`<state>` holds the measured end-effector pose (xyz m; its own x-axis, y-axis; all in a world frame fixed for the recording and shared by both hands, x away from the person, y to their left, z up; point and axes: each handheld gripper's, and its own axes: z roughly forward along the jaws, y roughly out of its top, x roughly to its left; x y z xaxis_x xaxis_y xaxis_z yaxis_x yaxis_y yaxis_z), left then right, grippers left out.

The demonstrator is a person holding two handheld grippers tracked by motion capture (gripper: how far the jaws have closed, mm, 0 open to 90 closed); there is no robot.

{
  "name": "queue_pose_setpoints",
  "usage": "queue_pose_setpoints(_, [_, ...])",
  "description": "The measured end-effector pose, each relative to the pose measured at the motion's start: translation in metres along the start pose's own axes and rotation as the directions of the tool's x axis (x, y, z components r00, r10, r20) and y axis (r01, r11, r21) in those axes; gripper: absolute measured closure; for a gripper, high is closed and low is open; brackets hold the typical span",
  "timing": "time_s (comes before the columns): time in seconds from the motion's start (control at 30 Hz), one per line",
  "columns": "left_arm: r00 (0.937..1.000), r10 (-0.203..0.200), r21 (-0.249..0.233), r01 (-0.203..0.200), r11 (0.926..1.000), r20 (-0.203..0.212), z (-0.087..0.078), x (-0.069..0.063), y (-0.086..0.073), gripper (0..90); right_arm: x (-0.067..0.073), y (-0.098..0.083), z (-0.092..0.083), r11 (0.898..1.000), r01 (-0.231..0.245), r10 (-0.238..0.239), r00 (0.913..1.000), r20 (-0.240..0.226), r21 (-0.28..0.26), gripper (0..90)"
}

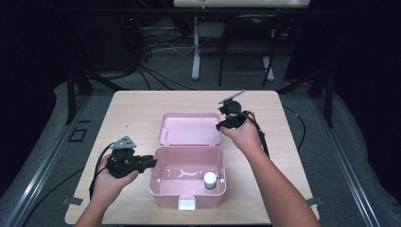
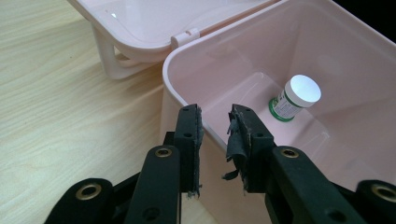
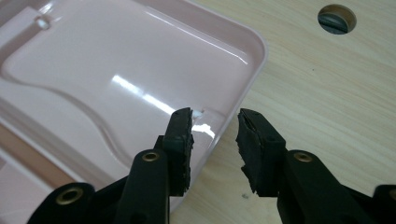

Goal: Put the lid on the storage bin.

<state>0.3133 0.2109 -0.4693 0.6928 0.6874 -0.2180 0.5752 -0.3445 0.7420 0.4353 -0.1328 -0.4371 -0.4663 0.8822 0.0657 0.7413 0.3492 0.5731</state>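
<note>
The left gripper [image 1: 150, 163] sits at the left wall of the open pink plastic storage box [image 1: 161, 185], its jaws partly apart and straddling that wall's rim: in the left gripper view the left gripper [image 2: 215, 123] has one jaw outside the box [image 2: 355, 70] and one inside. Whether the pads press on the rim cannot be told.

The right gripper [image 1: 221, 126] hovers at the right edge of the box's flat pink lid [image 1: 189, 127], which lies swung back, inner face up, on the pale wooden table [image 1: 132, 106]. In the right gripper view the right gripper [image 3: 214, 130] has its jaws partly apart on either side of the rim of the lid [image 3: 116, 79], near its rounded corner, with a gap showing at the outer pad; nothing is clamped.

The box stands near the table's front edge, its long axis running left to right, opening upward, the lid hinged behind it. Inside, by the right front corner, a small white-capped bottle with a green label [image 1: 210, 179] stands upright, apart from both grippers.
</note>
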Motion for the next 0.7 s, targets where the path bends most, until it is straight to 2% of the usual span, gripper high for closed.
queue_pose_setpoints(0.07, [1.0,0.004,-0.001,-0.004,1.0,0.003,0.0,0.0,0.0,73.2,-0.001,0.002,0.002,0.999,-0.046,0.046,0.9989,0.004,-0.005,66.4])
queue_pose_setpoints(0.23, [1.0,-0.002,-0.005,0.002,1.0,0.004,0.0,0.0,-0.001,73.2,-0.005,0.006,0.01,0.994,-0.105,0.105,0.9944,0.011,-0.003,68.7])
queue_pose_setpoints(0.33, [1.0,-0.005,-0.008,0.006,1.0,0.005,0.0,0.0,-0.001,73.3,-0.007,0.007,0.016,0.988,-0.157,0.157,0.9876,0.007,0.011,68.7])
queue_pose_setpoints(0.4, [0.9999,-0.009,-0.009,0.009,0.9999,0.007,0.0,0.001,-0.001,73.4,-0.009,0.008,0.02,0.983,-0.181,0.181,0.9832,0.021,0.019,69.6])
queue_pose_setpoints(0.47, [0.9999,-0.01,-0.01,0.01,0.9999,0.007,0.0,0.001,-0.001,73.4,-0.01,0.009,0.023,0.982,-0.189,0.188,0.9817,0.026,0.023,69.7])
queue_pose_setpoints(0.53, [1.0,-0.005,-0.01,0.005,0.9999,0.007,0.0,0.001,-0.001,73.4,-0.012,0.01,0.031,0.975,-0.222,0.22,0.9747,0.037,0.033,70.7])
queue_pose_setpoints(0.7, [0.9998,-0.014,-0.017,0.014,0.9998,0.011,0.0,0.001,-0.002,73.4,-0.013,0.01,0.036,0.971,-0.237,0.235,0.971,0.042,0.044,72.4])
